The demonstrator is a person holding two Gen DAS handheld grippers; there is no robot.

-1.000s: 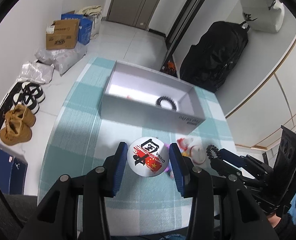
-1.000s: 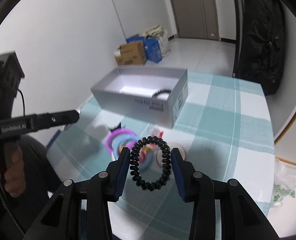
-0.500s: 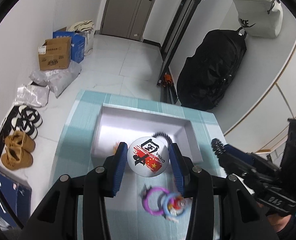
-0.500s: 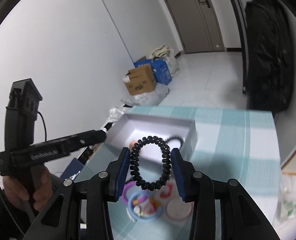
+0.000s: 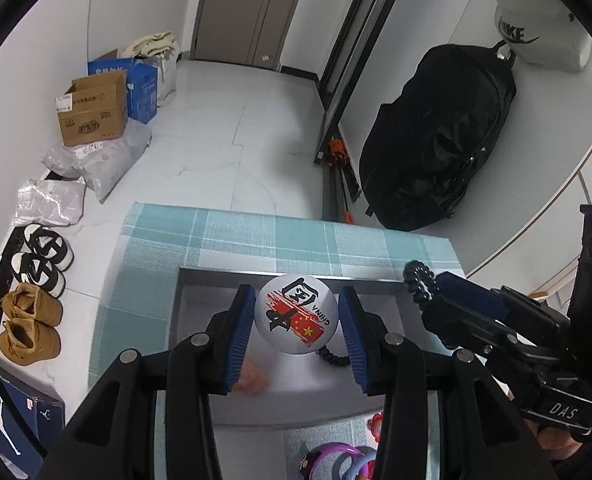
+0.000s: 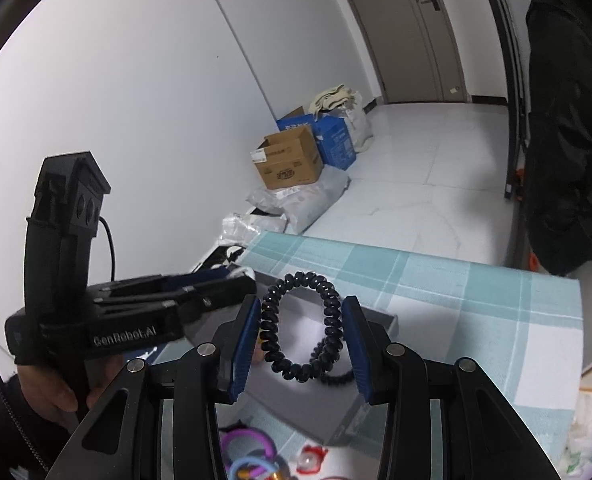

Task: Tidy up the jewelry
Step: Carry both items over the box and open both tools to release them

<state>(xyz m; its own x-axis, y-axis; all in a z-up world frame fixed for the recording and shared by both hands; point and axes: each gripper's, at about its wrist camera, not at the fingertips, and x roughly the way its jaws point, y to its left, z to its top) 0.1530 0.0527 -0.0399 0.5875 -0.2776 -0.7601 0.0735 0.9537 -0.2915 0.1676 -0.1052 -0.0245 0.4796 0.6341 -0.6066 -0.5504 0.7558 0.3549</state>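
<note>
Both tongs up over the grey box (image 5: 296, 412) on the bench (image 5: 232, 232) w/ the teal check cloth. Left tongs (image 5: 296, 322) closed on a round white badge (image 5: 296, 314), red flag print and "CHINA" on its face, blue pads pressing it from either side; badge hangs above the box interior, not touching the floor of it. Right tongs (image 6: 301, 330) closed on a black coil hair tie (image 6: 301, 330), loop pinched upright btwn the blue pads, also over the box. From the left cam the right tongs (image 5: 425, 288) come in from the right edge, the coil tie (image 5: 417, 280) poking out at their tip near the box's far right corner. From the right cam the left tongs (image 6: 236, 280) sit just to the left, tip near the box's far wall. Inside the box: another black coil tie (image 5: 331, 356) on the floor, partly hidden behind the badge, plus a small pinkish item (image 5: 256, 378), too blurred to ID. On the bench in front of the box, purple and blue rings (image 6: 252, 454) in a heap w/ a small red-and-white piece (image 6: 309, 458) beside them. Cardboard box (image 5: 92, 108) and shoes (image 5: 32, 328) on the floor to the left, black bag (image 5: 435, 140) vs the far wall.
</note>
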